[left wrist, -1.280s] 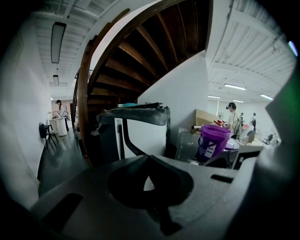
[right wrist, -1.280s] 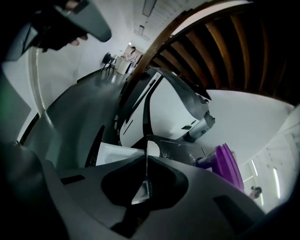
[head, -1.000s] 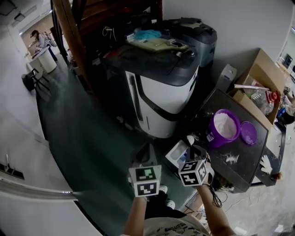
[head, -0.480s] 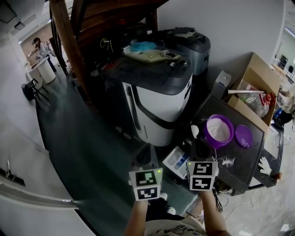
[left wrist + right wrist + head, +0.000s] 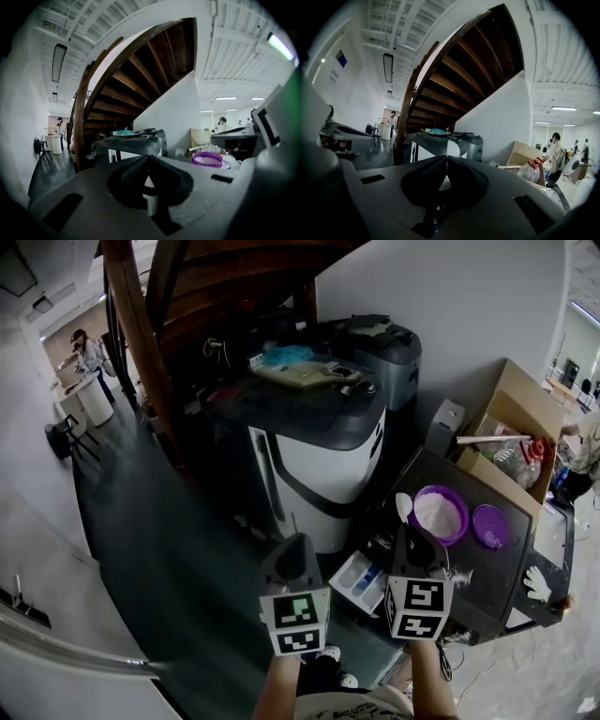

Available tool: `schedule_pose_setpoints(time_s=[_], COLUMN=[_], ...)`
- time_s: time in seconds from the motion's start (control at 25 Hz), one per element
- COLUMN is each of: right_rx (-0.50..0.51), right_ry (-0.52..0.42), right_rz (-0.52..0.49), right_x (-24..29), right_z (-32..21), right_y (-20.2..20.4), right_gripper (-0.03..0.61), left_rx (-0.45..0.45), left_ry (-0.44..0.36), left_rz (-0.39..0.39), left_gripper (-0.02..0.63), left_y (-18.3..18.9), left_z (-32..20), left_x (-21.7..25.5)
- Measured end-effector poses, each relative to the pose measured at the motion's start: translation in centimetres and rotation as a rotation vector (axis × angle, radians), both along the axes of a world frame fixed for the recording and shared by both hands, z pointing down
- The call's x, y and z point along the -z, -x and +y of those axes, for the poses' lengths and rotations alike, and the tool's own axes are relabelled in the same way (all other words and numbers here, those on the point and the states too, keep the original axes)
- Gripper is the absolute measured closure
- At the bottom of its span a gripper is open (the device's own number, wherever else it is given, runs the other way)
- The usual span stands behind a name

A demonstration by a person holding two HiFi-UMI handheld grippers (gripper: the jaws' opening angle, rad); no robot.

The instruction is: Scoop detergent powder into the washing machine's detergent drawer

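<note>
Detergent powder, white and fine, fills a round purple tub on a black table to the right of the washer. Just beside the tub lies its round purple lid, flat on the same top. A few white flecks lie on the table near the tub.

The right gripper is clenched on a scoop, whose small white oval bowl sticks out past the jaw tips and shows just left of the tub's rim. In the right gripper view, that gripper's dark, wedge-shaped jaws are pressed together to a thin seam.

The left gripper is clenched on nothing. In its own view its jaws meet at a point, with only the white washer front showing through the small gap beneath.

The drawer, a white rectangular tray with a blue compartment, sits low between the two grippers in the head view, near the table's left edge. I cannot tell what it rests on.

The washer is a boxy white cabinet with a dark curved band and a dark grey top. A brown cardboard box stands behind the table, and a wooden staircase curves overhead.
</note>
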State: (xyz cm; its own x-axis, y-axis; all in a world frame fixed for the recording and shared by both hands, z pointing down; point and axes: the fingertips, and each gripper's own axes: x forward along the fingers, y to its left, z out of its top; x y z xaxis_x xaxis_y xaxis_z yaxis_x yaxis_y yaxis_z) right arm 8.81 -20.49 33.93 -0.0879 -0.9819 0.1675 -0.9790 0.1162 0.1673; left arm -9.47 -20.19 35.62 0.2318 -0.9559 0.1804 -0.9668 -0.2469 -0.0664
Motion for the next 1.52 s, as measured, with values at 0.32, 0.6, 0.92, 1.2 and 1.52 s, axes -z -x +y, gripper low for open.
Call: schedule_pose_setpoints(time_s=[0.32, 0.6, 0.92, 1.2, 1.52], right_rx=[-0.011, -0.018, -0.015, -0.011, -0.016], right_ry=[-0.057, -0.078, -0.084, -0.088, -0.085], right_rz=[-0.039, -0.062, -0.068, -0.064, -0.078], right_x=[2.0, 2.6, 2.8, 2.9, 2.6], right_z=[1.1, 1.6, 2.1, 2.0, 2.0], right_y=[-0.4, -0.6, -0.8, -0.9, -1.5], right_gripper=[0.558, 0.558, 0.558, 0.558, 0.558], left_rx=[-0.012, -0.011, -0.001, 0.003, 0.007], left_ry=[-0.046, -0.068, -0.07, -0.078, -0.073], left_rz=[-0.006, -0.003, 0.0, 0.0, -0.003], left_gripper=[0.612, 0.612, 0.612, 0.612, 0.612], left_y=[-0.3, -0.3, -0.1, -0.1, -0.2], left_z=[0.4, 0.8, 1.0, 1.1, 1.1], left_x=[1.9, 2.9, 3.0, 3.5, 3.3])
